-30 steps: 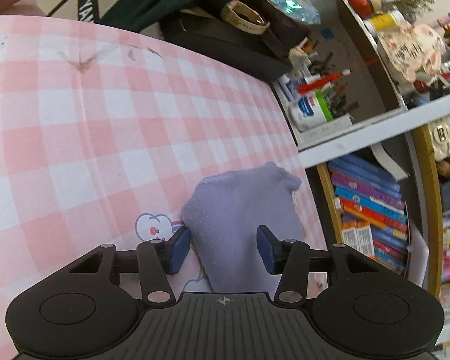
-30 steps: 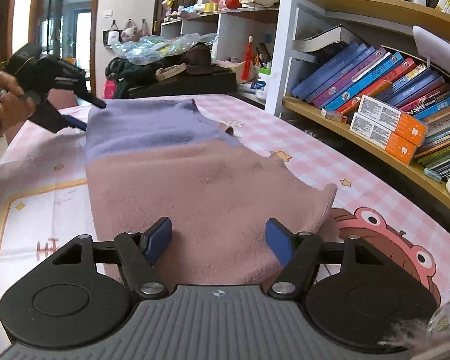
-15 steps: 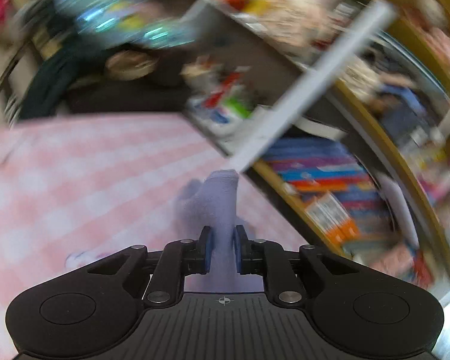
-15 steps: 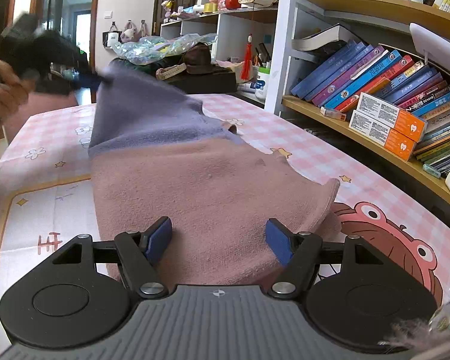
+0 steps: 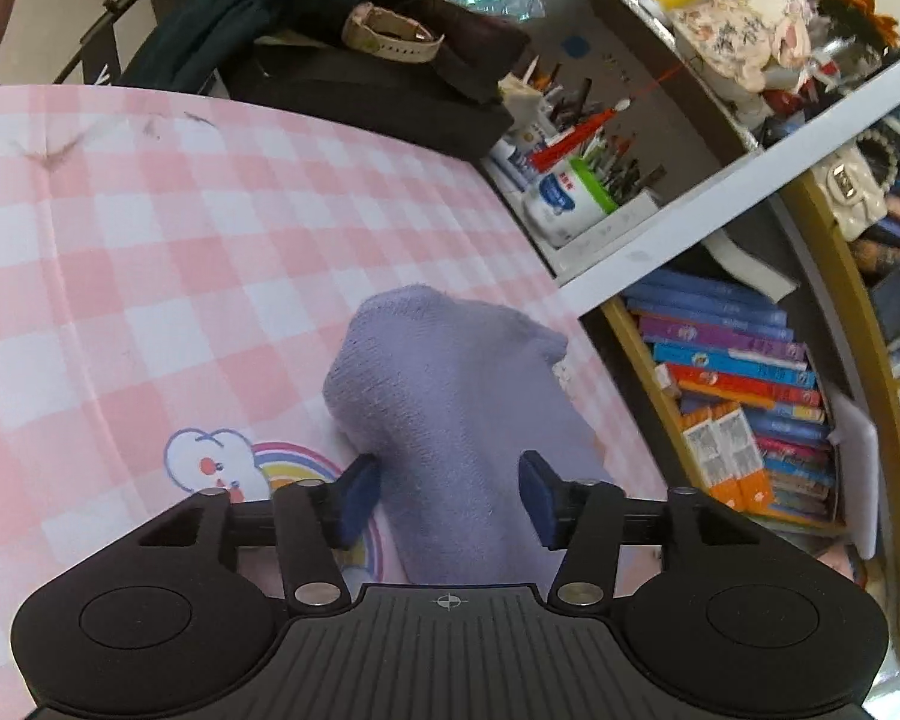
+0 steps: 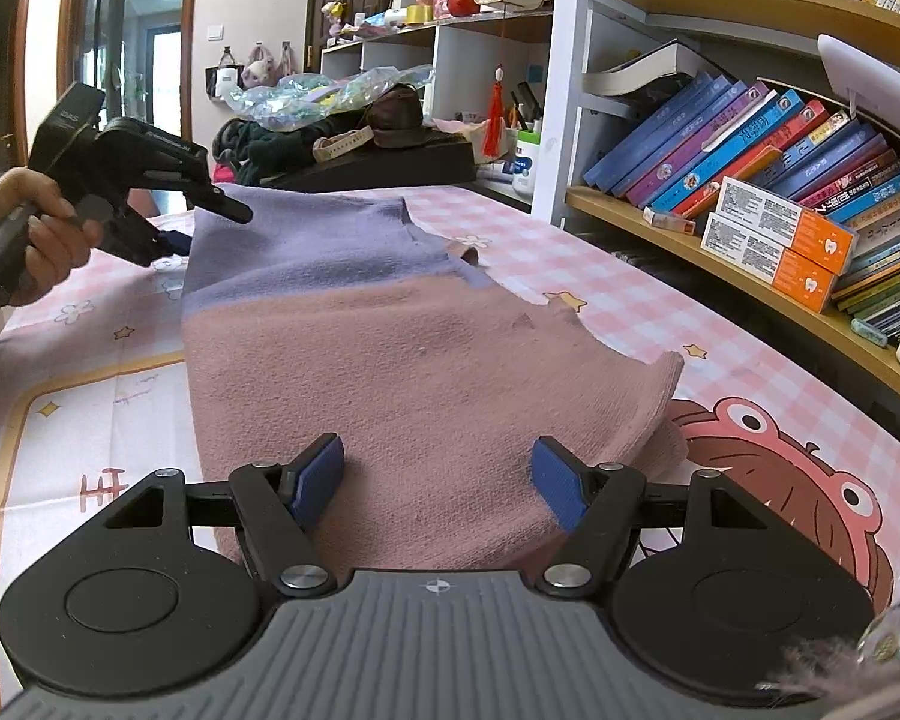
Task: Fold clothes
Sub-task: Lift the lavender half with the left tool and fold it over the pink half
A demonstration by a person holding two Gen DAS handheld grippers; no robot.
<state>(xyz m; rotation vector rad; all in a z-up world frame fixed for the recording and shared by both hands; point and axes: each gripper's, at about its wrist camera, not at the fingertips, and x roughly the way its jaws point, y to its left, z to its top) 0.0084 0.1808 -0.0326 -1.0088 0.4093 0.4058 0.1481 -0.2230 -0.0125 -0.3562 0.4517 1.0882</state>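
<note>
lilac and dusty-pink knit, the garment (image 6: pixel 402 336) lies spread on the bench (image 6: pixel 90 396), which is covered in a pink-and-white checked cloth printed with stars, flowers and a cartoon face. in the right wrist view its pink part is the near half and its lilac part the far half, ending in a folded edge at the far side. its right edge is ragged, with a small flap turned up near the far right.

in the left wrist view the lilac end (image 5: pixel 450 396) runs up between the fingers of the left gripper (image 5: pixel 447 495). the jaws are opening; the cloth sits between the blue pads, the left pad just at its edge, the right pad clear of it, so nothing is pinched. in the right wrist view the same gripper (image 6: pixel 174 222), held by a hand (image 6: pixel 36 234), sits at the far left corner of the lilac edge.

the right gripper (image 6: pixel 438 480) hovers over the near pink end with its jaws spread wide; whether the pads touch the cloth i cannot tell, and they do not squeeze it.

beyond the bench's far edge sit a dark pile of clothes with a watch strap (image 5: pixel 390 39) and crinkled plastic. to the right stands a shelf (image 6: pixel 750 276) of books and orange boxes.
</note>
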